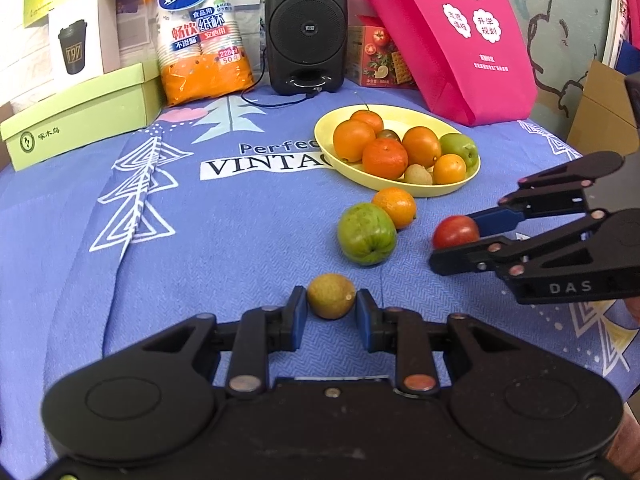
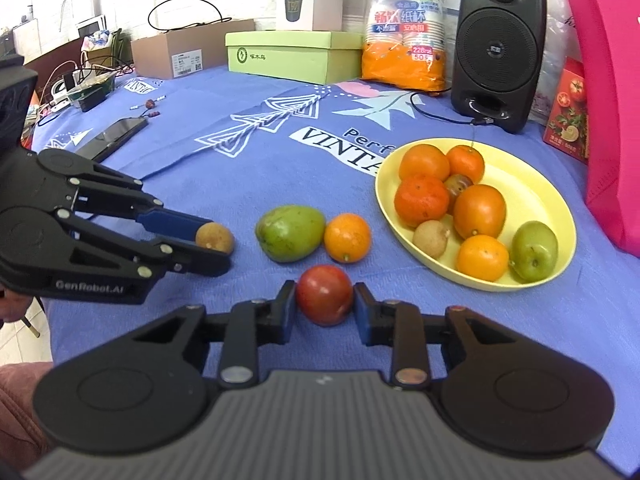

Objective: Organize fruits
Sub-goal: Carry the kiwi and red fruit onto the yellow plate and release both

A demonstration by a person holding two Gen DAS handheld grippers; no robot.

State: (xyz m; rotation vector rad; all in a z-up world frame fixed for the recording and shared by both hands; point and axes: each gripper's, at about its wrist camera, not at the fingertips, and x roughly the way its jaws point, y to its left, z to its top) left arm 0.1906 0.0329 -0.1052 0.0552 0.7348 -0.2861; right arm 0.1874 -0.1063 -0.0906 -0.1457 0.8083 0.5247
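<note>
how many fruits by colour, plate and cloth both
orange: 6, five on the yellow plate and one orange fruit on the cloth
green: 2, one on the plate, one on the cloth
brownish yellow: 2, one on the plate, one between the left gripper's pads
red: 1, between the right gripper's pads
dark, half hidden: 1
total: 12

office/lab | cardboard boxes [image 2: 176,54] | cable clutter [image 2: 76,80] | speaker [image 2: 498,48]
</note>
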